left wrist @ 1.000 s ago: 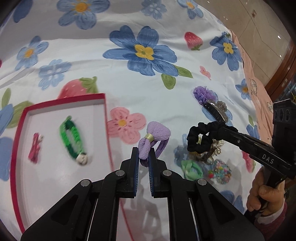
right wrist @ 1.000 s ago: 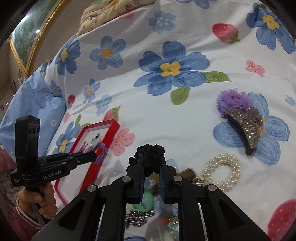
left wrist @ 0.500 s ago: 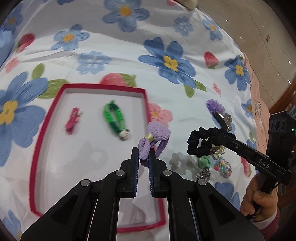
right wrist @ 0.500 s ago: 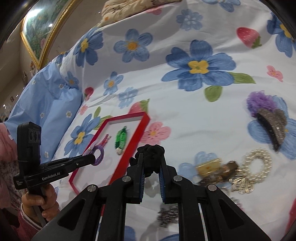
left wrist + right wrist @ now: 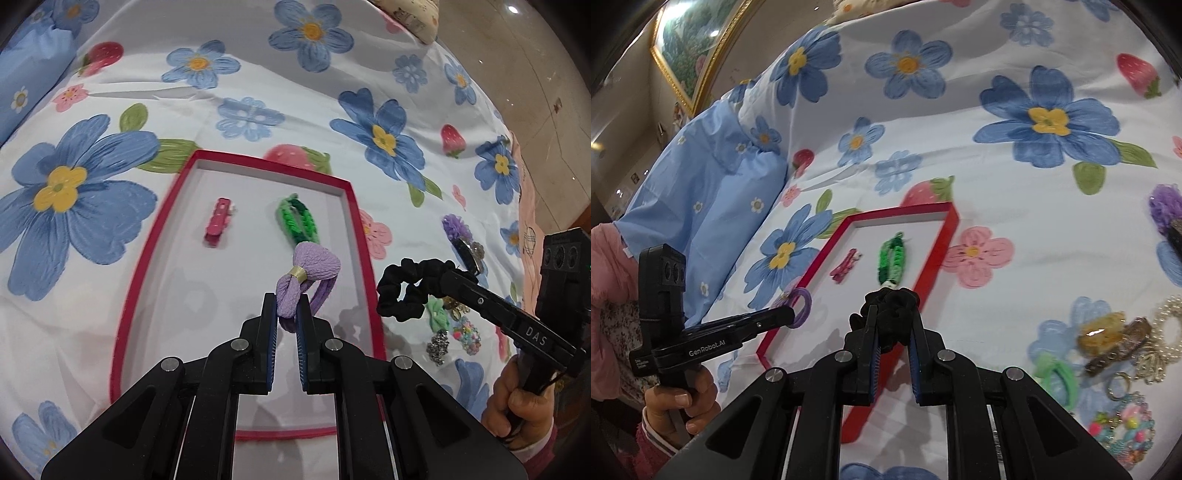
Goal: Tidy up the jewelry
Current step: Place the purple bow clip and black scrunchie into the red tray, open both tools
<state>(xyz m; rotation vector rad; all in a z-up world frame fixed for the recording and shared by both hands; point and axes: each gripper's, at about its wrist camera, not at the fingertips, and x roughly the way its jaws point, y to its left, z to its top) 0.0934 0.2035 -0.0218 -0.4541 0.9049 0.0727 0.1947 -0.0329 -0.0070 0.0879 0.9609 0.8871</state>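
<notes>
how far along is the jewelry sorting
Done: a pink clip and green band lie in the red tray. In hand: left gripper holds a purple tie above the tray; right gripper holds a black scrunchie. Left: the pile on the sheet.

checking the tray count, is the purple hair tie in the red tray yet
Not yet: the purple hair tie hangs pinched in the left hand-held gripper above the red tray.

"DAS" in white letters on the black plastic right claw (image 5: 436, 286) arm, at 4 o'clock in the left wrist view | "GenRobot.AI" in white on the black plastic left claw (image 5: 792, 314) body, at 8 o'clock in the right wrist view
</notes>
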